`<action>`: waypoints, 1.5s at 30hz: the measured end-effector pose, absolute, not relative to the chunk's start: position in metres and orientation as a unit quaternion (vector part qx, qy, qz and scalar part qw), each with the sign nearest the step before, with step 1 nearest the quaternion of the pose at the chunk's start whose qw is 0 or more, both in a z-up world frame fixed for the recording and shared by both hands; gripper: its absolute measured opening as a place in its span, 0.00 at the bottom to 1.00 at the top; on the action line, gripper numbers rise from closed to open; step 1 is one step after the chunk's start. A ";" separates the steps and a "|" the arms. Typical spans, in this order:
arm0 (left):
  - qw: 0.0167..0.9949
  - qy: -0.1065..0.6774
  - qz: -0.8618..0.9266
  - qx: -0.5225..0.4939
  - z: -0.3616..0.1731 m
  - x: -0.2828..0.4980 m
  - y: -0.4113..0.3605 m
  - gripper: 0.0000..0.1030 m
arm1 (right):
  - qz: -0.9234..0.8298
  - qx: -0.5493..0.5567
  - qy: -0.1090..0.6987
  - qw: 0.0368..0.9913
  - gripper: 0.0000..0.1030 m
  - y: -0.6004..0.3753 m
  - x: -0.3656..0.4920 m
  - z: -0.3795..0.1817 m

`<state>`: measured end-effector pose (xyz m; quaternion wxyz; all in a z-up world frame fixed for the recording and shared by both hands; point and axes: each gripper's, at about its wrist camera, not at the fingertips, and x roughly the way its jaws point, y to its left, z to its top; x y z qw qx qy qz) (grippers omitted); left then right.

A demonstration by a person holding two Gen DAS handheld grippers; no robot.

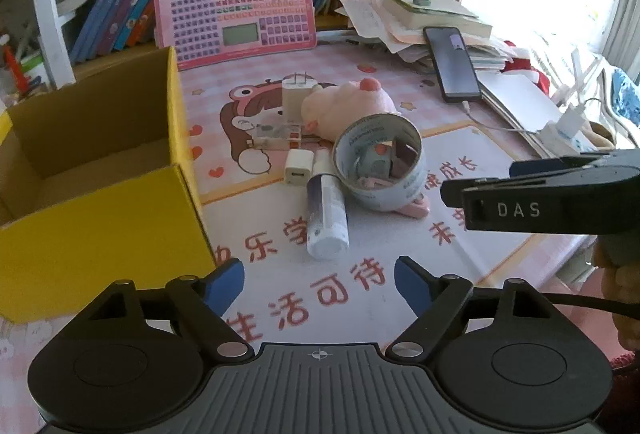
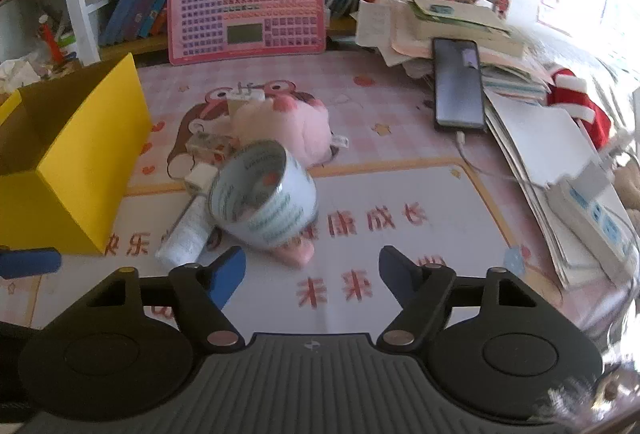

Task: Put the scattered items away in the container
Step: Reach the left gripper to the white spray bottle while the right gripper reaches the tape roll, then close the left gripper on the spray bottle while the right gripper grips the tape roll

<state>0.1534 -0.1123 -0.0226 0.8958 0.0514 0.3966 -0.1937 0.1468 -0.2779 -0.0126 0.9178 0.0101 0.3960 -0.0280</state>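
A yellow cardboard box (image 1: pixel 100 218) stands open at the left; it also shows in the right wrist view (image 2: pixel 80 170). In the middle of the desk mat lie a roll of tape (image 1: pixel 380 166) (image 2: pixel 262 200), a white tube (image 1: pixel 326 214) (image 2: pixel 186 232), a small white charger cube (image 1: pixel 298 167) (image 2: pixel 199 178), a bigger white plug (image 1: pixel 298 98), a pink plush toy (image 1: pixel 348 106) (image 2: pixel 280 126) and a pink item under the tape (image 2: pixel 296 252). My left gripper (image 1: pixel 320 284) is open just short of the tube. My right gripper (image 2: pixel 312 270) is open in front of the tape roll.
A pink keyboard toy (image 1: pixel 236 10) leans on the bookshelf behind. A phone (image 1: pixel 454 62) on a cable rests on stacked papers and books at the right, with a power strip (image 2: pixel 596 210). The right gripper's body (image 1: pixel 540 202) shows at the right of the left wrist view.
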 end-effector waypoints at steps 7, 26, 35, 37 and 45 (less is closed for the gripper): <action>0.893 0.408 -0.179 0.059 -0.026 0.178 -0.122 0.81 | -0.001 0.006 0.391 0.920 0.62 -0.277 0.182 -0.016; 0.871 0.455 -0.174 0.064 -0.051 0.231 -0.158 0.51 | 0.023 0.061 0.422 0.904 0.17 -0.317 0.224 -0.026; 0.862 0.475 -0.163 0.076 -0.064 0.248 -0.168 0.41 | 0.026 0.071 0.436 0.897 0.12 -0.329 0.230 -0.034; 0.860 0.477 -0.161 0.078 -0.066 0.251 -0.170 0.40 | 0.024 0.080 0.439 0.895 0.13 -0.333 0.232 -0.035; 0.863 0.472 -0.159 0.087 -0.069 0.252 -0.174 0.37 | 0.012 0.110 0.475 0.873 0.14 -0.351 0.235 -0.045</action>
